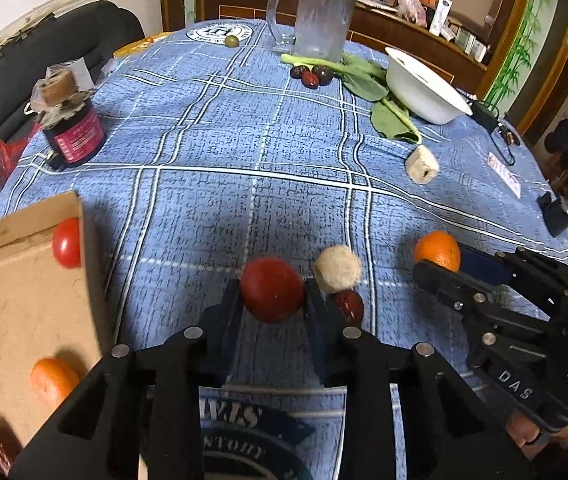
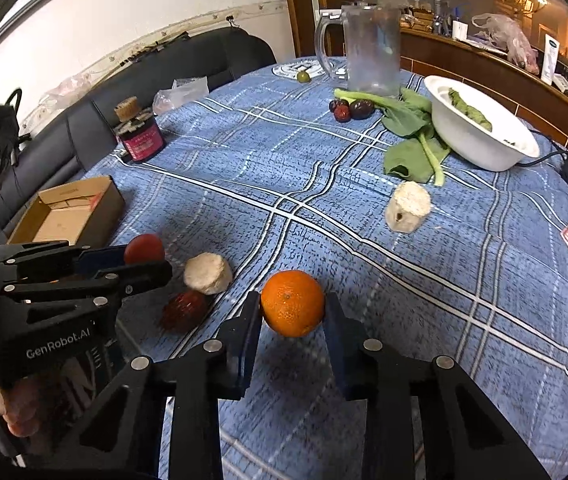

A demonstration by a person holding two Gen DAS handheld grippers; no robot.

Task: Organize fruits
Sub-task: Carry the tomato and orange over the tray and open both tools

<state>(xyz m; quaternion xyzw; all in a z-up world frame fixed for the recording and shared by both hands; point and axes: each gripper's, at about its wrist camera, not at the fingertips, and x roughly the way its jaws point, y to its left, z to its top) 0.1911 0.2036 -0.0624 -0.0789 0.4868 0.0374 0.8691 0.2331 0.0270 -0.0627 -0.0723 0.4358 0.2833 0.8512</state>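
Observation:
A red tomato [image 1: 271, 290] sits between the pads of my left gripper [image 1: 271, 300], which is shut on it just over the blue plaid tablecloth [image 1: 243, 152]. To the right, my right gripper [image 1: 444, 266] grips an orange [image 1: 438, 250]. The right wrist view shows that orange [image 2: 292, 303] pinched in the right gripper [image 2: 292, 320], with the left gripper [image 2: 145, 261] and its tomato [image 2: 144, 249] at the left. An open cardboard box [image 1: 11, 312] at the left holds another tomato [image 1: 67, 242] and another orange [image 1: 53, 380].
A pale chunk [image 1: 338, 268] and a dark red fruit [image 1: 350, 304] lie beside the held tomato. Farther back are a second pale chunk [image 1: 422, 166], leafy greens [image 1: 368, 80], a white bowl [image 1: 424, 88], a glass pitcher [image 1: 324, 16], dark fruits [image 1: 312, 74] and a jar [image 1: 73, 132].

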